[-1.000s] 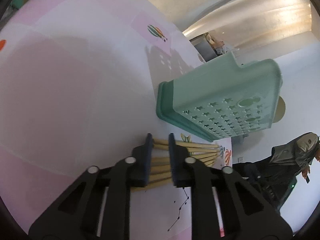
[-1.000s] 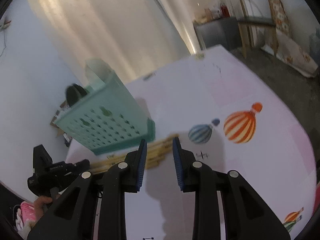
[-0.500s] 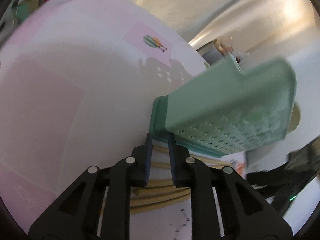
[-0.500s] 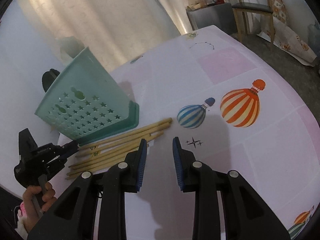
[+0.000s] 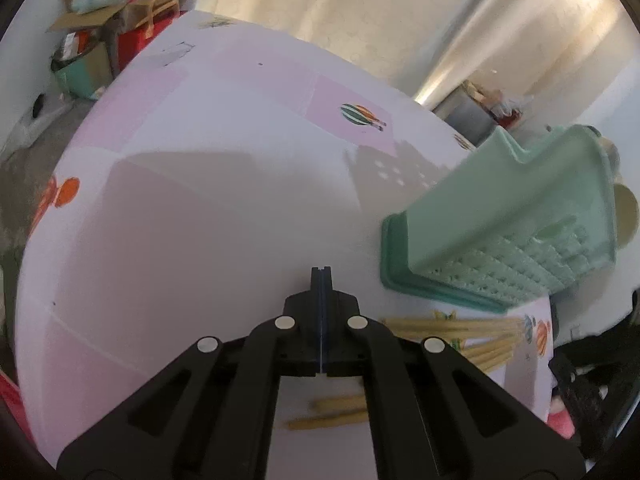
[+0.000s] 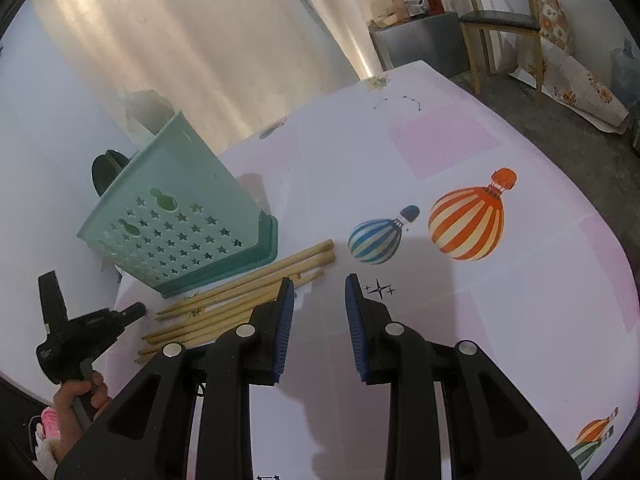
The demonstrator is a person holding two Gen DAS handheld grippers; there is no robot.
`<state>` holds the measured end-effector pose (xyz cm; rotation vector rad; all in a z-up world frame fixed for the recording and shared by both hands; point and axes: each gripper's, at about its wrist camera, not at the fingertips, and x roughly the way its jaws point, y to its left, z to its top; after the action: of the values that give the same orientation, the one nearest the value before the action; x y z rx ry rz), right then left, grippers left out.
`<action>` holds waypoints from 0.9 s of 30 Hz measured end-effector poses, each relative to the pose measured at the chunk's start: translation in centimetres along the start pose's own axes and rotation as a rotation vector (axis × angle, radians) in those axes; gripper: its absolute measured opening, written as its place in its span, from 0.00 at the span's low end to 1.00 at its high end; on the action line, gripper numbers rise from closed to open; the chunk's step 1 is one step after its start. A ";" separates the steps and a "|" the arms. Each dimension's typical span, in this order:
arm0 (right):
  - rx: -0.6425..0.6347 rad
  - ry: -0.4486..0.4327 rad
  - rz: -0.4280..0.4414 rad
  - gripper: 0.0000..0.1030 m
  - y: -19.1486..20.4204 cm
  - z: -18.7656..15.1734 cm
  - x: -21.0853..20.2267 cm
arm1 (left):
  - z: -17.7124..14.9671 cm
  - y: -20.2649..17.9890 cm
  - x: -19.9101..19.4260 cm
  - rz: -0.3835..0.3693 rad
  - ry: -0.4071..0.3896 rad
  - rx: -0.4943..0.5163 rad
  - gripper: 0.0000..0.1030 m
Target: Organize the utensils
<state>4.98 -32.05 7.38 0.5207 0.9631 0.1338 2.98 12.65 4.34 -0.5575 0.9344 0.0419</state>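
Several wooden chopsticks (image 6: 248, 292) lie in a loose bundle on the balloon-print tablecloth (image 6: 440, 140), just in front of a tipped green perforated basket (image 6: 180, 216). My right gripper (image 6: 320, 284) hovers open over their thick ends, with nothing between its blue pads. In the left wrist view my left gripper (image 5: 321, 276) is shut, pads pressed flat together with nothing visible between them. The chopsticks (image 5: 452, 326) lie below it and to its right, and the basket (image 5: 500, 232) is further right. The right wrist view shows the left gripper (image 6: 136, 310) beside the chopsticks' thin ends, held by a hand (image 6: 80, 396).
The table's curved edge runs close behind the basket and along the right side. Off the table stand a wooden chair (image 6: 500, 20), a grey cabinet (image 6: 420, 36) and cardboard boxes (image 5: 100, 20). Curtains hang behind.
The left gripper's jaws stood apart astride the chopsticks and have now closed with none caught. It rose and swung left, leaving the chopsticks low and to its right. The right gripper stays open.
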 end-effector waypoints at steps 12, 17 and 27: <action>0.020 0.021 -0.040 0.26 -0.7 0.0 0.6 | -3.7 -13.0 2.1 0.024 0.100 0.944 0.40; 0.020 0.031 -0.040 0.26 -0.7 0.1 0.7 | -3.2 -13.8 4.2 -0.011 0.189 1.042 0.53; 0.025 0.053 -0.034 0.26 -0.4 -0.1 1.3 | -1.3 -11.3 4.3 -0.074 0.333 0.926 0.27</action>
<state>5.56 -31.89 6.18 0.5261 1.0260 0.1057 7.62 1.50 5.36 0.2742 1.1315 -0.5419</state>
